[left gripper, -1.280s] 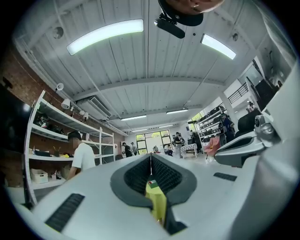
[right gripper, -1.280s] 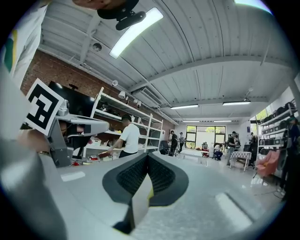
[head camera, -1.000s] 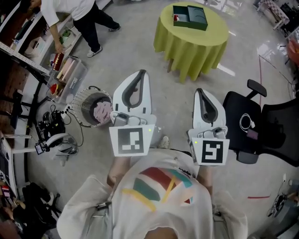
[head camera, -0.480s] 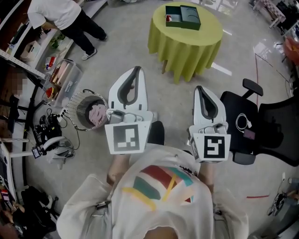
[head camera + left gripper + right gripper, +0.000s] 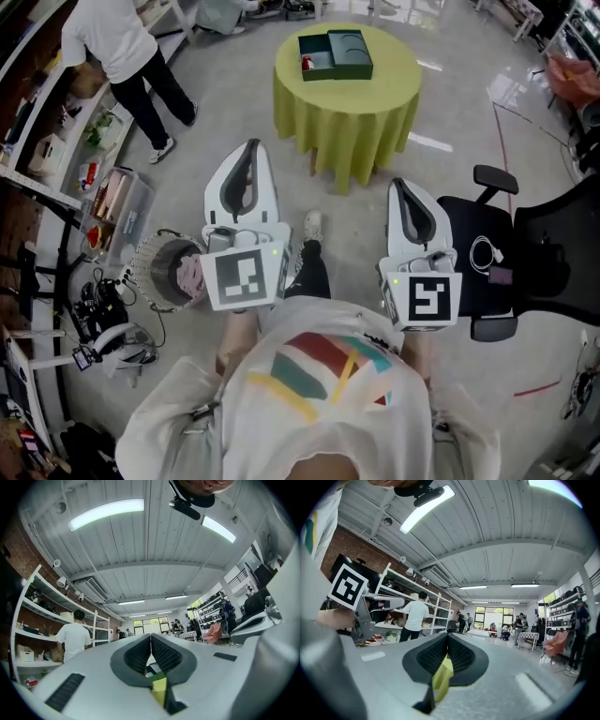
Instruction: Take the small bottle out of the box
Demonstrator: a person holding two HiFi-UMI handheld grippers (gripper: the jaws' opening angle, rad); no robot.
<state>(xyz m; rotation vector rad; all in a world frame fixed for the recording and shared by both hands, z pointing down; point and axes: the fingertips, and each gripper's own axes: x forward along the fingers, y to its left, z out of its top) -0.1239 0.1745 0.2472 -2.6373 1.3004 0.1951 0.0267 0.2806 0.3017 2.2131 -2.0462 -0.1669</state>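
The bottle (image 5: 306, 64) is in the box (image 5: 349, 49), by its left edge, on the table (image 5: 375, 89). The table is nearer than before but well away, so no grab yet. The left claw (image 5: 248, 150) and right claw (image 5: 400, 187) are clenched and empty.

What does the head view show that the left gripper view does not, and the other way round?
Only the head view: the small bottle inside the green box, the black chair, the wire basket on the floor. Only the left gripper view: the ceiling lights, and the left gripper with jaws meeting, nothing between them. Both: the round yellow-green table and the person in white at the shelves.
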